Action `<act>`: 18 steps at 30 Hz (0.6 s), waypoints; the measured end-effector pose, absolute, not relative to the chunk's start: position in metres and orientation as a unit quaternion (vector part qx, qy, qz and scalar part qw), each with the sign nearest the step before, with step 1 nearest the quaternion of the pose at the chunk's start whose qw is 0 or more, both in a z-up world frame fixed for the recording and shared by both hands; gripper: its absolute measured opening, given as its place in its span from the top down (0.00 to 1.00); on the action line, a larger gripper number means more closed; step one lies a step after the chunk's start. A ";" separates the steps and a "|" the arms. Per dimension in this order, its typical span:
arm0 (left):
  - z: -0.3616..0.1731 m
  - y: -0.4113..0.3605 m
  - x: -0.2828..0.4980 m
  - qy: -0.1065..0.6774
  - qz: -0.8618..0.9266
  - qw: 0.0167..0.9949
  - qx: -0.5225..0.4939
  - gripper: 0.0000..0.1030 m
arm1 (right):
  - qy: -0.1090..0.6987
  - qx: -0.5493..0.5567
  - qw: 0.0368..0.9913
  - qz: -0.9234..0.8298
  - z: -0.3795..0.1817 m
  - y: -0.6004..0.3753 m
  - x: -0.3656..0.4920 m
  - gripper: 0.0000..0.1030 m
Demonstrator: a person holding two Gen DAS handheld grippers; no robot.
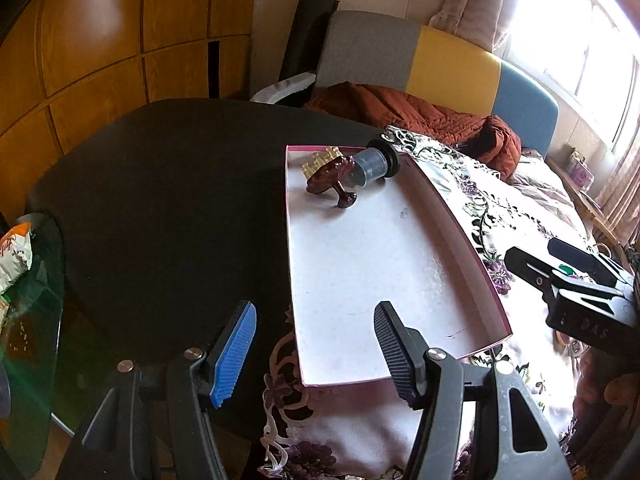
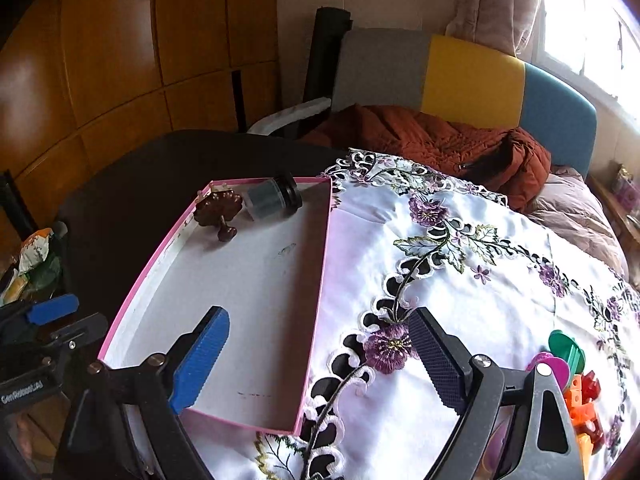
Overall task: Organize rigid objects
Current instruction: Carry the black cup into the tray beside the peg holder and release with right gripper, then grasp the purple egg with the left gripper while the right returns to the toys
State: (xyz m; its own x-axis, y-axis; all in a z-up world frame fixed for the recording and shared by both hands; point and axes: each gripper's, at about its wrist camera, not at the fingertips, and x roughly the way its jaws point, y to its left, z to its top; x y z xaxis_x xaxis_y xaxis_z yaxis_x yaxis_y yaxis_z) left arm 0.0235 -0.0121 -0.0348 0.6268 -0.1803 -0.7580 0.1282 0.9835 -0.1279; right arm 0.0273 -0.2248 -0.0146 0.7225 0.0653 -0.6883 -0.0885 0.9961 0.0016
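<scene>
A shallow box with a pink rim [image 2: 320,264] lies on the desk [image 1: 160,200], partly on its dark bare top and partly on a white cloth embroidered with purple flowers [image 2: 460,248]. At the box's far end three things sit close together: a dark brown glossy mushroom-shaped piece [image 1: 332,180] lying on its side, a pale gold toothed piece [image 1: 320,162] just behind it, and a clear jar with a black lid [image 1: 374,166] tipped over, touching the brown piece. The rest of the box is bare white. The left gripper [image 1: 316,356] hovers over the near corner of the box, jaws apart with nothing between them. The right gripper [image 2: 320,360] hangs over the box's right rim and the cloth, jaws spread wide and empty. Small bright plastic toys [image 2: 576,392] — green, pink, orange, red — lie on the cloth at the right gripper's far side, outside the box. Writing is scarce: the left gripper's body, seen from the right wrist camera, bears white lettering that looks like "GenRobot.AI", and the right gripper's body shows embossed characters too blurred to read. A printed snack bag [image 1: 14,256] lies on a glass surface at left.
</scene>
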 end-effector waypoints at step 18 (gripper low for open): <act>-0.039 -0.018 0.024 0.439 -0.107 0.891 -0.042 0.40 | 0.354 0.003 0.934 -0.043 0.001 -0.317 0.000 0.09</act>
